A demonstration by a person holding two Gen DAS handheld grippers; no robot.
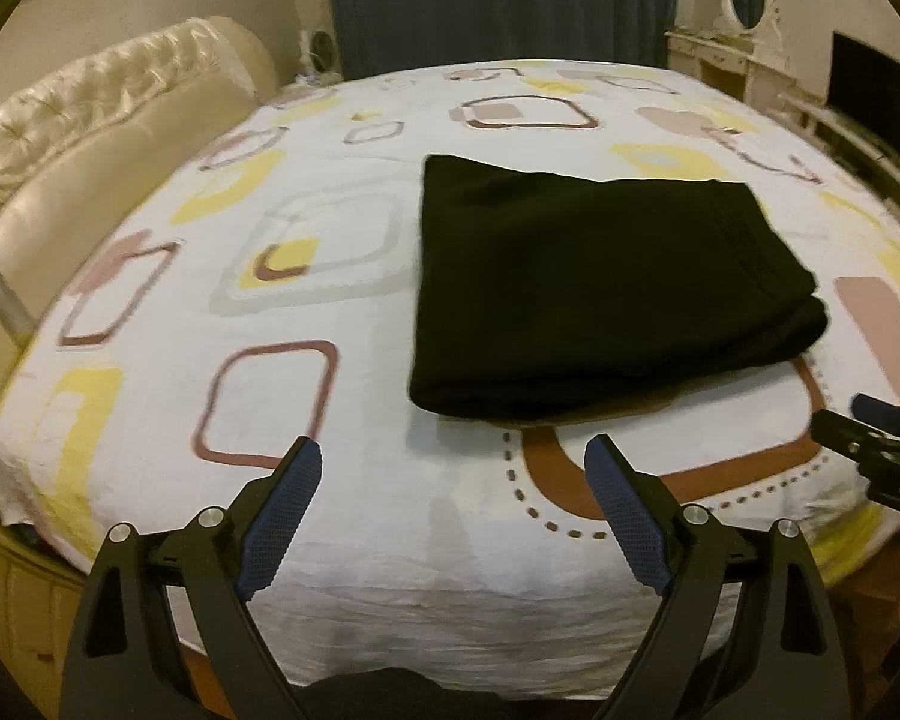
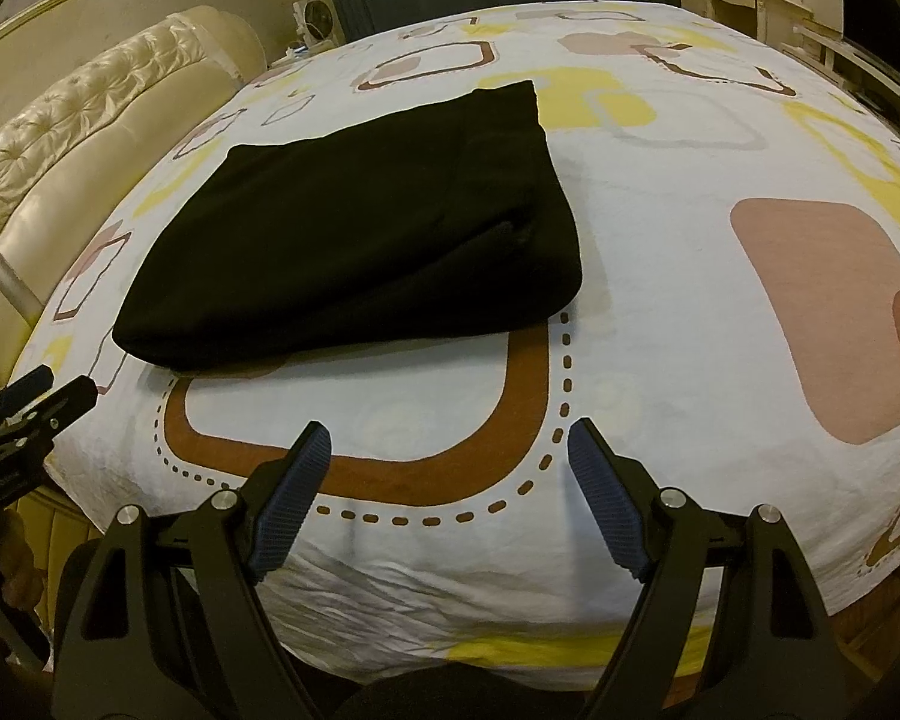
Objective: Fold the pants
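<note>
Black pants (image 1: 600,288) lie folded into a thick rectangle on the patterned bed sheet (image 1: 342,396). They also show in the right wrist view (image 2: 360,240), left of centre. My left gripper (image 1: 453,456) is open and empty, held over the bed's near edge, short of the pants. My right gripper (image 2: 450,438) is open and empty, also near the front edge, apart from the pants. The right gripper's tip shows at the right edge of the left wrist view (image 1: 870,432); the left gripper's tip shows at the left edge of the right wrist view (image 2: 36,402).
A cream tufted headboard (image 1: 90,120) runs along the left. A dark curtain (image 1: 498,0) hangs behind the bed. A white dresser with an oval mirror (image 1: 744,0) and a dark screen (image 1: 876,84) stand at the back right.
</note>
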